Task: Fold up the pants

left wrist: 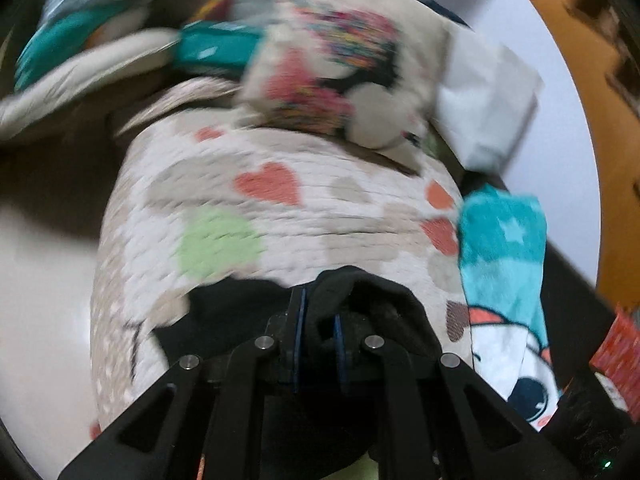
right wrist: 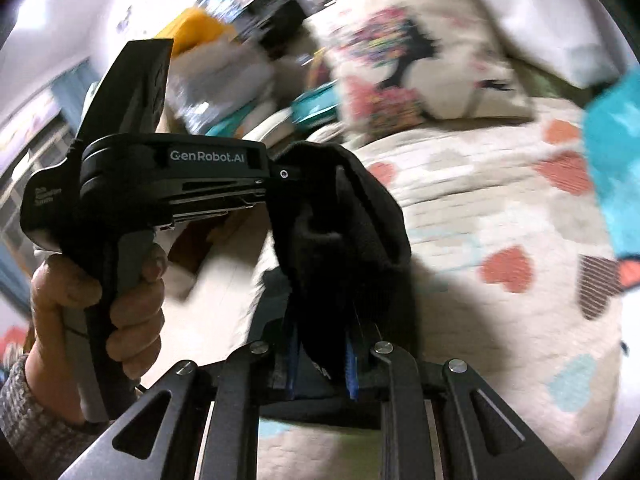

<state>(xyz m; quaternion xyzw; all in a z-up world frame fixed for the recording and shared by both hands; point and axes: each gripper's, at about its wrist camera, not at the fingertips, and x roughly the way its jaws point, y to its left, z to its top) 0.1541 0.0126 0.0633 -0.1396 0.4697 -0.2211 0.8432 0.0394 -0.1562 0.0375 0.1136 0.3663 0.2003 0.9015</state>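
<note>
Progress: early, by my reading. The black pants (right wrist: 344, 232) are bunched and held in the air, not spread flat; no neat fold shows. Laying out and folding appear to be left.
Left tongs (left wrist: 318, 336): pressed together on a wad of the pants, cloth squeezed between the blue pads.
Right tongs (right wrist: 322, 360): also pinching the pants, dark cloth filling the gap between the pads and rising ahead of them.
Left tongs in right view (right wrist: 280, 174): tip buried in the upper end of the same bunch; the person's hand (right wrist: 96, 312) grips the handle.
Pants vs bed: held above the heart-print quilt (left wrist: 260, 208), near its front edge; whether any part touches the quilt I cannot tell.
Beyond the pants: a patterned pillow (right wrist: 416, 68) at the far side of the quilt.
Right of the quilt: a teal cartoon cloth (left wrist: 504, 240) lying on it.
Image quality: heavy motion blur; fine detail unreliable.
</note>
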